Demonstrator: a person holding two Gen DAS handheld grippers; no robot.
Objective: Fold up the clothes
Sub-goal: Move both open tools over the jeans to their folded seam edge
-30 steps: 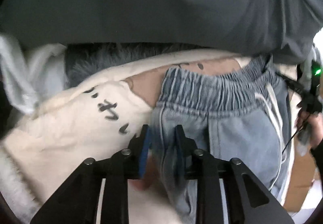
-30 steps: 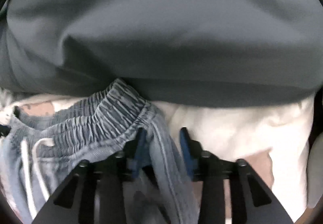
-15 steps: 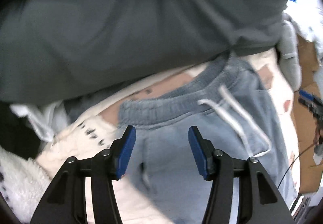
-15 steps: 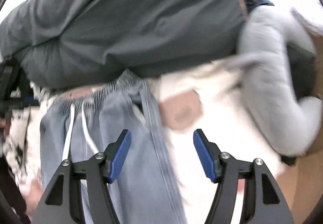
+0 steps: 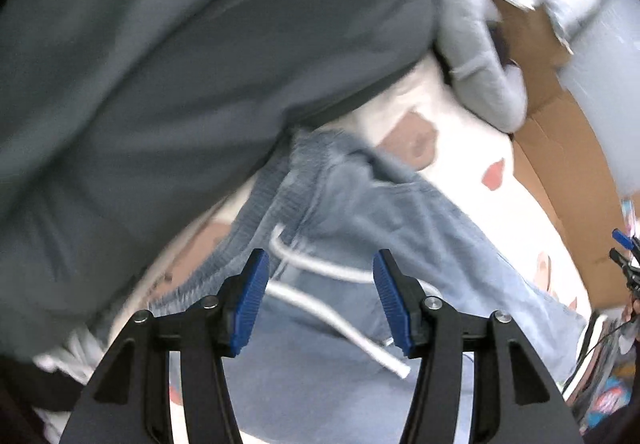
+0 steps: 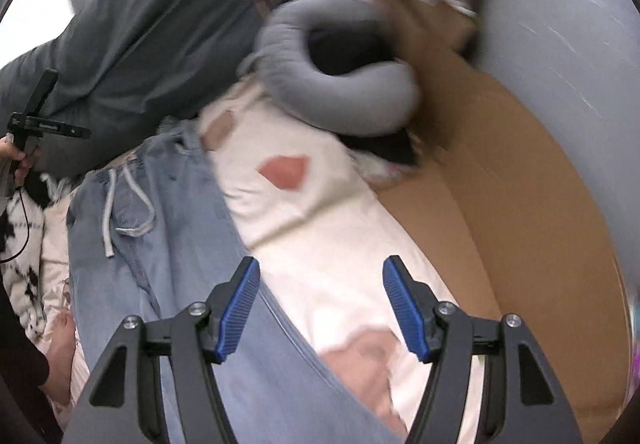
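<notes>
Both spread wide, gripping nothing: left hand-held gripper (image 5: 318, 298) over drawstring (image 5: 320, 296) of one pair of blue jeans (image 6: 168, 244); right hand-held gripper (image 6: 320, 304) at jeans' right edge. Jeans flat on cream blanket (image 6: 320, 228). One dark grey garment (image 5: 180, 64) beyond waistband (image 5: 272, 204); one light grey sleeve (image 6: 340, 100) right of it.

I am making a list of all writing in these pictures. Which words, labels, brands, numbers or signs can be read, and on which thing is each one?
No text can be read for certain.
Black handheld device, right wrist view: a small pale label, too small to read.
Colourful package, left wrist view: print too blurred to read.
Blue trousers, cream blanket, dark grey garment, cardboard box: no text visible.
</notes>
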